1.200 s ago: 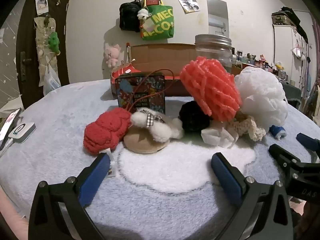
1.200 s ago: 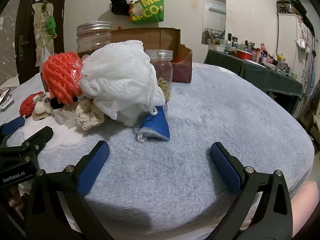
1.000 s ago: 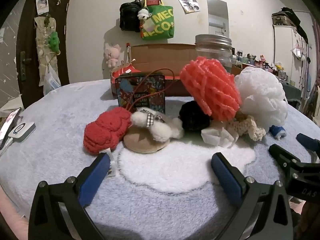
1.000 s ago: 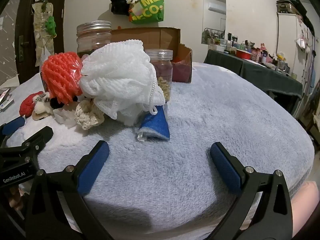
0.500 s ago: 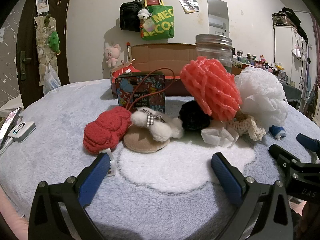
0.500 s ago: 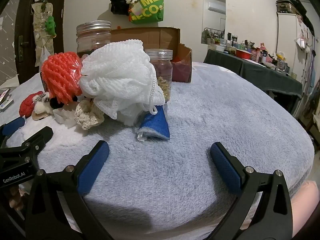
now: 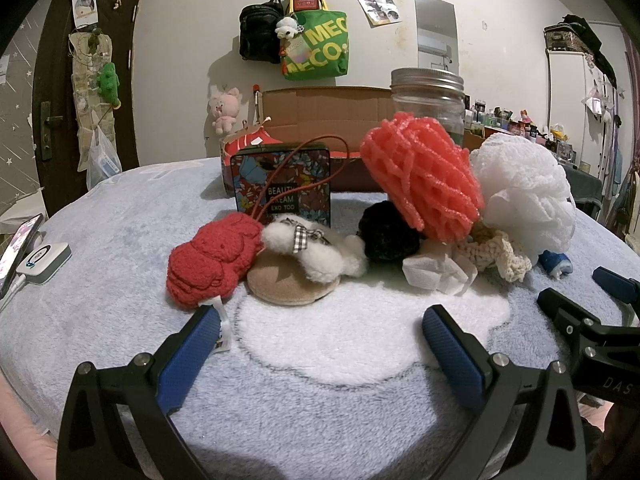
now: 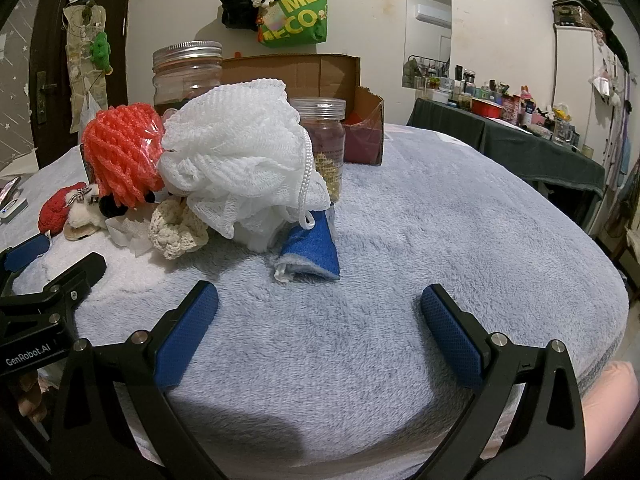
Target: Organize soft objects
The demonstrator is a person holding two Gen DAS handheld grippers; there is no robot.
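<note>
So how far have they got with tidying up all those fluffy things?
Nothing looks sorted yet. The red knitted toy, coral mesh ball, white mesh puff and blue cloth lie heaped on the grey blanket. The left gripper and right gripper are open, holding nothing. All the sorting remains.

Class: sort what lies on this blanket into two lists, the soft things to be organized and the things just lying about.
Belongs to the job: red knitted plush, fluffy slipper, black pompom, coral mesh puff, white bath puff, cream crochet piece, blue cloth.

Just lying about: patterned tin, glass jar, cardboard box, phone.
</note>
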